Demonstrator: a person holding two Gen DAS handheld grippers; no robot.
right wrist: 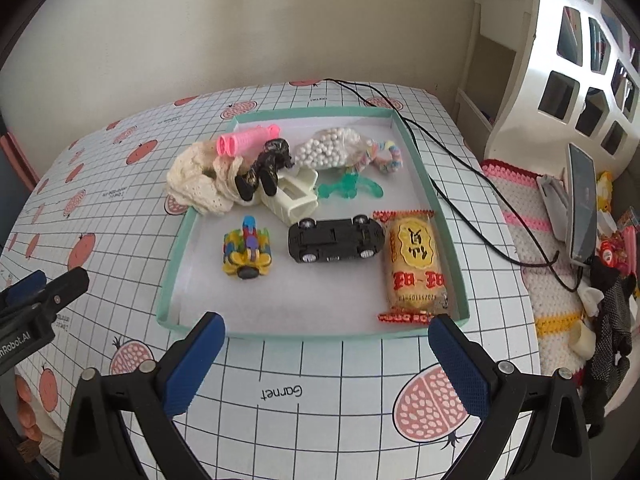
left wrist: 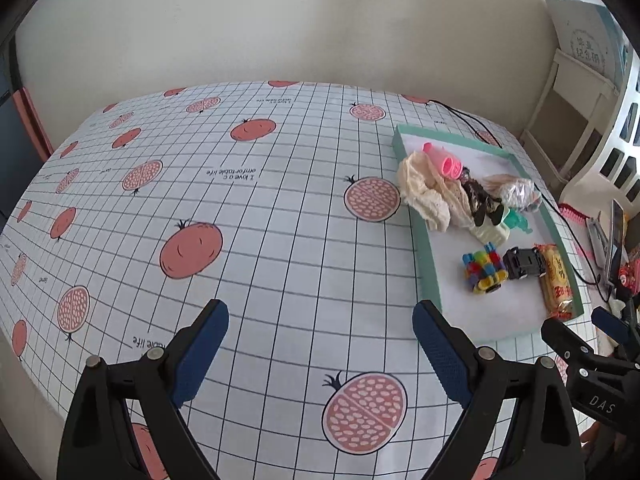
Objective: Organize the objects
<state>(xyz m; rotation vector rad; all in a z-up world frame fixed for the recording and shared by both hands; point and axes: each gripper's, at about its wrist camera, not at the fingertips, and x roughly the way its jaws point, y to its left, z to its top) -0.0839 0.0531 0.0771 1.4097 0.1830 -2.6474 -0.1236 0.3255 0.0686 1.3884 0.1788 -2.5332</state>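
Observation:
A shallow teal-rimmed tray lies on the tablecloth and holds several items. Among them are a black toy car lying upside down, a multicoloured block toy and a yellow snack packet. Further back lie a pink roller, a cream lace cloth, a bag of white beads and a teal clip. My right gripper is open just in front of the tray's near rim, nothing between its fingers. My left gripper is open over bare cloth, left of the tray.
A black cable runs along the tray's right side to a phone on a stand. A crocheted mat and small clutter sit at the right. A white shelf unit stands at the back right. The left gripper's tip shows at the left edge.

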